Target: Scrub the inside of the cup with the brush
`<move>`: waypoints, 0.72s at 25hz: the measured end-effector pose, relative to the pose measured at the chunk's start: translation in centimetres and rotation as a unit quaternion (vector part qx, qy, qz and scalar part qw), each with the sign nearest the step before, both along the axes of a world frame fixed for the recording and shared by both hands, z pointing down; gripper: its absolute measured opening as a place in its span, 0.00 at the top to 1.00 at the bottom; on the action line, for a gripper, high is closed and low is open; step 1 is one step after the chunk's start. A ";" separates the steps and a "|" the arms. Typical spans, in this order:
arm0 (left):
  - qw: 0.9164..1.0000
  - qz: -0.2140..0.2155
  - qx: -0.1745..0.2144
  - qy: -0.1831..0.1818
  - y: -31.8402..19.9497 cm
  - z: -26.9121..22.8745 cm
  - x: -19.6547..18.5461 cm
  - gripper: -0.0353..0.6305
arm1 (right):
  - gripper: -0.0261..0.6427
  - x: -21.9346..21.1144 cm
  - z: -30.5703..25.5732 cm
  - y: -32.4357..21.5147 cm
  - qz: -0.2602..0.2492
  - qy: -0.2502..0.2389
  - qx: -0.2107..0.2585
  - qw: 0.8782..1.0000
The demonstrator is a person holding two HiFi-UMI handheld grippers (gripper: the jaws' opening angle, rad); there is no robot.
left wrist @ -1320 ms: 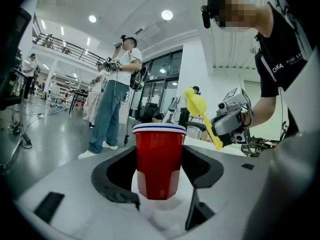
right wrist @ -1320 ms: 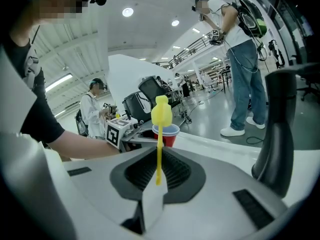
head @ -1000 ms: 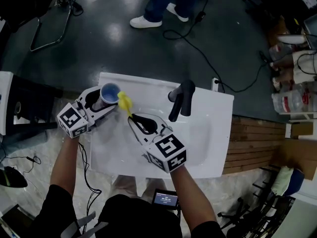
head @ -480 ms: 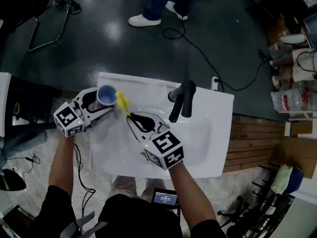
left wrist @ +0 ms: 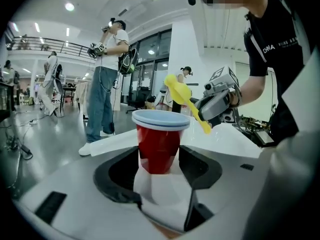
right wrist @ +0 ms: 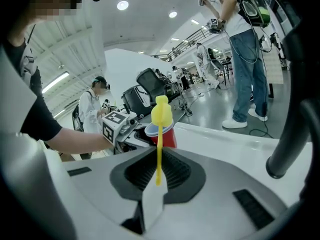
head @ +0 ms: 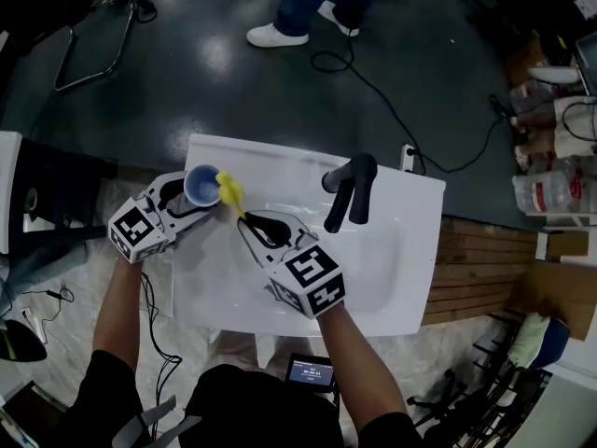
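Head view: pinches the cup [head: 202, 184] mouth-up in the left tool [head: 194, 200], jaws just closing on it, clamps the brush [head: 230, 194] in the right tool [head: 255, 224], yellow head just right of the rim, handle slanting back rightward.

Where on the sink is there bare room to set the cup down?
The sink is bare right of the right gripper, in front of the faucet, and along its front-left edge. The back-left corner is crowded: the cup and brush meet there.

Cup [head: 202, 184] in left claw [head: 196, 194] over sink's [head: 401, 250] far-left corner; brush [head: 230, 192] just right of cup rim; faucet [head: 347, 192] farther right.
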State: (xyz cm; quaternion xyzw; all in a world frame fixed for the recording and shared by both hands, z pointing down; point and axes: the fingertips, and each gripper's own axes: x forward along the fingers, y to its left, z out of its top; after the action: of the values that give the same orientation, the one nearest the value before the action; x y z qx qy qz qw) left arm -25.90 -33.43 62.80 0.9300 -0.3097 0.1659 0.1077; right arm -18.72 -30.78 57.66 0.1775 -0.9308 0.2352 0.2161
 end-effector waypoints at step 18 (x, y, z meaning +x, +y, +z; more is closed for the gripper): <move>0.997 -0.077 -0.031 0.004 2.1 -0.8 -1.9 0.56 | 0.91 1.1 -0.2 0.4 0.016 0.009 -0.005 1.000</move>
State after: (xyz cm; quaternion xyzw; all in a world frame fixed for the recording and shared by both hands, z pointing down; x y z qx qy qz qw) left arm -27.84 -31.37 62.02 0.9003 -0.3747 0.1628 0.1502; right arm -17.67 -30.39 57.51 0.1928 -0.9248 0.2420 0.2213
